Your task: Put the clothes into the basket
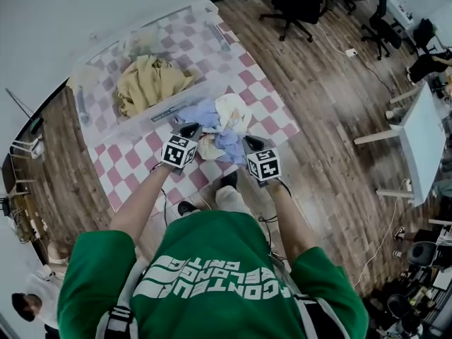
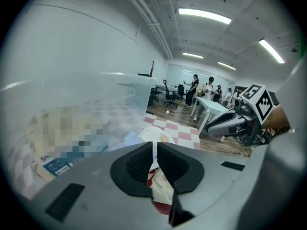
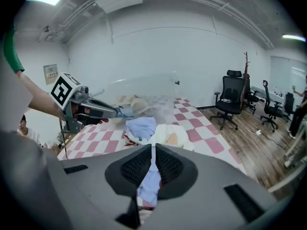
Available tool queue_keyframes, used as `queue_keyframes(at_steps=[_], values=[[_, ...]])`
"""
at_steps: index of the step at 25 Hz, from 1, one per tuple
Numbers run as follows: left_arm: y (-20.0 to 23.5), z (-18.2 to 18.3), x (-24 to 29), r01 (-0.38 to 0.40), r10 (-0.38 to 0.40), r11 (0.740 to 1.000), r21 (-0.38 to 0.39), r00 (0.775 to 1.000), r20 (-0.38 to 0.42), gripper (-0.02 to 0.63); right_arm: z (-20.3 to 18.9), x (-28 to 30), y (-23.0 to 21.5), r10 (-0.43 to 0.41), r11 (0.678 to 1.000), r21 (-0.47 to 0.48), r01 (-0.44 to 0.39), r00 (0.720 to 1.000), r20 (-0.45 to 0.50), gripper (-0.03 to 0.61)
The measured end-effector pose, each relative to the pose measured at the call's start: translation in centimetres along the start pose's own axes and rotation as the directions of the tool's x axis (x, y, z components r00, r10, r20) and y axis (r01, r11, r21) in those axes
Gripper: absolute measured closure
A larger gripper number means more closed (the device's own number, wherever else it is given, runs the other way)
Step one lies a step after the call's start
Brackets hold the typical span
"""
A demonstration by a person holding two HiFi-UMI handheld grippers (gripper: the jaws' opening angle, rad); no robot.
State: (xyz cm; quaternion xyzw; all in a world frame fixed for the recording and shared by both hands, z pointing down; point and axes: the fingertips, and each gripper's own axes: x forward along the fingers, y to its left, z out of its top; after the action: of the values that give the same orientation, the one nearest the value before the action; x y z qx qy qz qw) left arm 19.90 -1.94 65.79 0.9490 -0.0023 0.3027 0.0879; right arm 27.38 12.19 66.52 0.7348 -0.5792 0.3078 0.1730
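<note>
- Pale blue and cream clothes [image 1: 220, 122] are bunched in a loose bundle between my two grippers. The bundle sits just in front of the near wall of the basket [image 1: 131, 129] and is not in it.
- The basket is clear plastic and stands on a pink-and-white checked mat [image 1: 127, 164] spread over the wood floor [image 1: 318, 104]. Tan clothes [image 1: 148, 83] lie heaped inside it.
- My left gripper [image 2: 154, 146] has its fingers pressed together on a fold of cream cloth with a little red in it, and the cloth hangs out below them.
- My right gripper [image 3: 152, 151] has its fingers closed on a strip of the pale blue fabric, which trails down between them.
- From the head view, the left gripper holds the bundle's left side and the right gripper its right side. Both marker cubes face up towards me.
- I cannot tell whether the bundle rests on the mat or hangs just clear of it.
- Black office chairs [image 1: 293, 6] and a white table [image 1: 424, 140] stand well apart from the mat, out on the floor.
</note>
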Motion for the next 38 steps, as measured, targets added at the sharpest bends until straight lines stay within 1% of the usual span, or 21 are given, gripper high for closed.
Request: queue_keyframes(at_steps=[1,2,3,4,6,9,12,15,17,19,22,28,38], values=[[-0.1,-0.7,0.6,-0.002,0.002,1.0,0.005,1.0,-0.02,0.6,-0.8,0.3,-0.3,0.004,1.0,-0.002,-0.004,1.0,-0.017,0.565],[-0.2,-1.3,1.2,-0.001,0.001,1.0,0.011,0.999,-0.038,0.568,-1.6,0.8,-0.6,0.012,1.0,-0.005,-0.012,0.999,-0.035,0.564],[-0.3,-1.9,1.7,0.001,0.0,1.0,0.017,0.998,-0.057,0.522,-2.3,1.3,-0.7,0.026,1.0,-0.009,-0.027,0.998,-0.053,0.557],[-0.3,-2.4,2.2,0.001,0.0,1.0,0.022,0.997,-0.076,0.483,-3.0,1.8,-0.7,0.045,0.999,-0.013,-0.047,0.996,-0.071,0.527],[-0.3,-3.4,3.0,0.0,0.003,1.0,0.023,0.994,-0.113,0.428,-4.6,2.8,-0.4,0.089,0.996,-0.019,-0.092,0.99,-0.113,0.437],[-0.3,-4.3,4.7,-0.008,0.008,1.0,-0.005,0.987,-0.159,0.37,-7.0,3.9,-0.5,0.122,0.989,-0.06,-0.134,0.976,-0.179,0.363],[0.8,-4.8,6.1,-0.044,0.038,0.999,-0.026,0.98,-0.197,0.331,-9.9,5.9,-0.6,0.146,0.976,-0.119,-0.182,0.954,-0.263,0.328],[1.7,-6.0,7.4,-0.08,0.067,0.996,-0.043,0.968,-0.243,0.33,-13.0,7.6,-0.6,0.159,0.963,-0.152,-0.223,0.924,-0.348,0.322],[2.0,-6.9,8.1,-0.101,0.082,0.993,-0.056,0.958,-0.274,0.33,-13.9,8.5,-0.7,0.16,0.958,-0.166,-0.232,0.918,-0.364,0.322],[2.1,-7.7,8.8,-0.114,0.09,0.992,-0.059,0.948,-0.306,0.33,-13.9,9.5,-0.9,0.158,0.956,-0.176,-0.233,0.92,-0.36,0.322],[2.1,-8.7,9.8,-0.125,0.096,0.99,-0.065,0.935,-0.342,0.33,-13.4,10.9,-1.5,0.163,0.955,-0.178,-0.238,0.92,-0.356,0.322],[2.4,-10.2,10.9,-0.151,0.099,0.982,-0.113,0.921,-0.376,0.33,-11.7,13.2,-2.6,0.211,0.941,-0.184,-0.284,0.918,-0.337,0.322],[2.7,-10.6,11.9,-0.158,0.066,0.964,-0.213,0.92,-0.386,0.331,-7.5,16.9,-4.0,0.233,0.916,-0.246,-0.316,0.92,-0.316,0.322]])
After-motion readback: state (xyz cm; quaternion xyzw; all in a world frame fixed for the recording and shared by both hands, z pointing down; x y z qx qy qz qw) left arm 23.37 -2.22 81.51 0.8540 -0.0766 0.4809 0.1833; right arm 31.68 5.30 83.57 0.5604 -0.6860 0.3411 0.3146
